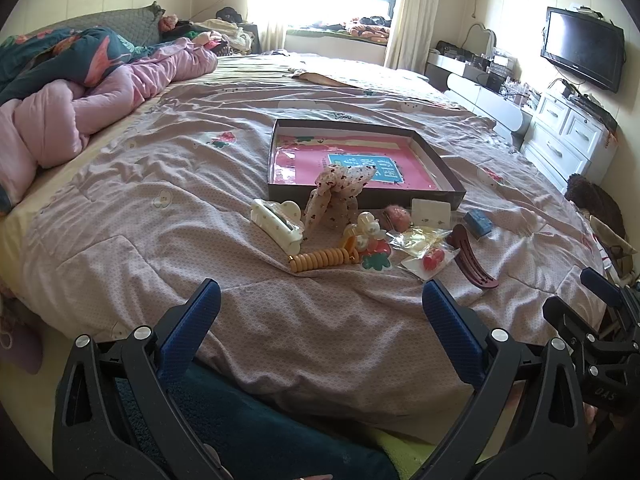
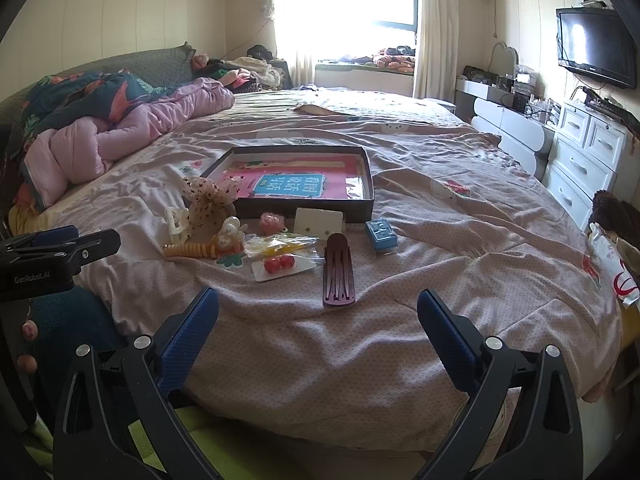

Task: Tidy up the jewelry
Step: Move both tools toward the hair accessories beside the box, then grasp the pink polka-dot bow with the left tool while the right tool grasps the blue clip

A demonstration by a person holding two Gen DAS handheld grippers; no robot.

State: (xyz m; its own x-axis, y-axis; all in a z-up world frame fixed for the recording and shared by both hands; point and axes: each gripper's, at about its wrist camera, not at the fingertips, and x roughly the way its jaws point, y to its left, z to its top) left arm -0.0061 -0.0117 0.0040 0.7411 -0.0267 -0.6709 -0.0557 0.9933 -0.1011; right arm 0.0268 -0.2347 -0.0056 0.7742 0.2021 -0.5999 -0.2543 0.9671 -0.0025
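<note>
Ahead of my jaws, the jewelry pile point(image 1: 352, 236) lies on the bed point(image 1: 180, 184) beside one shallow box point(image 1: 436, 160): one maroon hair clip point(image 2: 339, 276), one cream claw clip point(image 1: 277, 224), one coiled orange tie point(image 1: 320, 259), one blue case point(image 2: 381, 235). My left gripper point(image 1: 320, 312) and right gripper point(image 2: 318, 316) both gape wide, holding nothing. Beyond stand one wall television point(image 2: 596, 46) and white drawers point(image 2: 580, 156).

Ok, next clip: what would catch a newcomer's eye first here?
Probably the dark shallow box with its pink and blue lining, sitting mid-bed on the pink bedspread. Just in front of it lies a cluster of hair accessories: a dotted sheer bow, a yellow spiral tie and a maroon hair clip. Both claws, left and right, hover open and empty.
</note>
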